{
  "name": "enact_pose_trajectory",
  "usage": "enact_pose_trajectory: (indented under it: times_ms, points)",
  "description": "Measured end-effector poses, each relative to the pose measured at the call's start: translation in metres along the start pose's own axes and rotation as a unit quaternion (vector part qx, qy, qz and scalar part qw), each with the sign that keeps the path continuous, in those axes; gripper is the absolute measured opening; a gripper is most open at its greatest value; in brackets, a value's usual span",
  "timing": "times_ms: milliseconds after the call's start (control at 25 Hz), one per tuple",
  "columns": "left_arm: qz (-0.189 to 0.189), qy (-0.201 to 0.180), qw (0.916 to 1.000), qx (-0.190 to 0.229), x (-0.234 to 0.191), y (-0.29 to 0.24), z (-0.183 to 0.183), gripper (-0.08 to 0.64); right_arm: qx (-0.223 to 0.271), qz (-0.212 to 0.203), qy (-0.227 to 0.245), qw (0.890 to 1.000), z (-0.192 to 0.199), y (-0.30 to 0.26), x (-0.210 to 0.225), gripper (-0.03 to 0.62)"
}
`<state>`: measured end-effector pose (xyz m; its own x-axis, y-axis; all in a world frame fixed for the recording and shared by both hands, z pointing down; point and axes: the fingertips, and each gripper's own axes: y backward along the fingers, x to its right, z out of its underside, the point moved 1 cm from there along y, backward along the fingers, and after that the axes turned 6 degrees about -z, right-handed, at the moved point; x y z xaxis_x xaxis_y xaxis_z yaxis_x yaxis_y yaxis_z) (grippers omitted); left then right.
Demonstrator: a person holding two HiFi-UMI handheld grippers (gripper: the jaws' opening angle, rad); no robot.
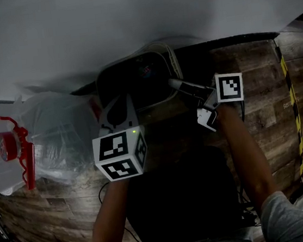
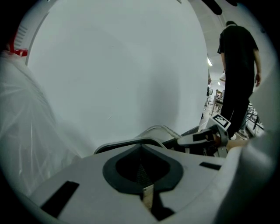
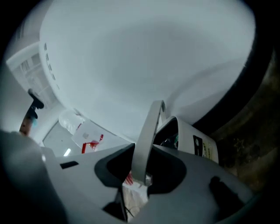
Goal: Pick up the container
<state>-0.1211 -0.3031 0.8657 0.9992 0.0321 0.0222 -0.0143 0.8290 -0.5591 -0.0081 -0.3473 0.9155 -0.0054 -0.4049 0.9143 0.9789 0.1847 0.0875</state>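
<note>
The container [image 1: 157,56] is a dark bin with a pale grey rim, standing on the wood floor against a white sheet. Its thin grey bail handle [image 3: 146,135] rises from the bin [image 3: 192,140] and passes between the jaws of my right gripper [image 3: 140,179], which is shut on it. In the head view the right gripper [image 1: 173,82] reaches over the bin's right rim. My left gripper [image 1: 122,102] sits just before the bin's near left edge, its jaws together with nothing in them [image 2: 146,194]. From there the rim [image 2: 131,142] and the right gripper [image 2: 192,139] show.
A clear plastic bag [image 1: 59,129] and a red-handled thing [image 1: 9,146] lie left of the bin. The white sheet [image 1: 128,16] fills the far side. Yellow-black tape [image 1: 291,106] crosses the wood floor [image 1: 261,77] at right. A person in black [image 2: 236,74] stands beyond.
</note>
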Motion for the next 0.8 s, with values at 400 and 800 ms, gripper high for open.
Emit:
enact_pose_trajectory:
  times_ms: [400,800]
  points:
    - [-0.007,0.018,0.9998,0.009,-0.012,0.006,-0.005,0.014,-0.040,0.042,0.061,0.996,-0.030,-0.062,-0.028,0.118]
    - [-0.009,0.028,0.9994,0.019,-0.021,0.014,-0.008,0.014,-0.059,0.041,-0.034,0.997,-0.034,-0.095,-0.036,0.061]
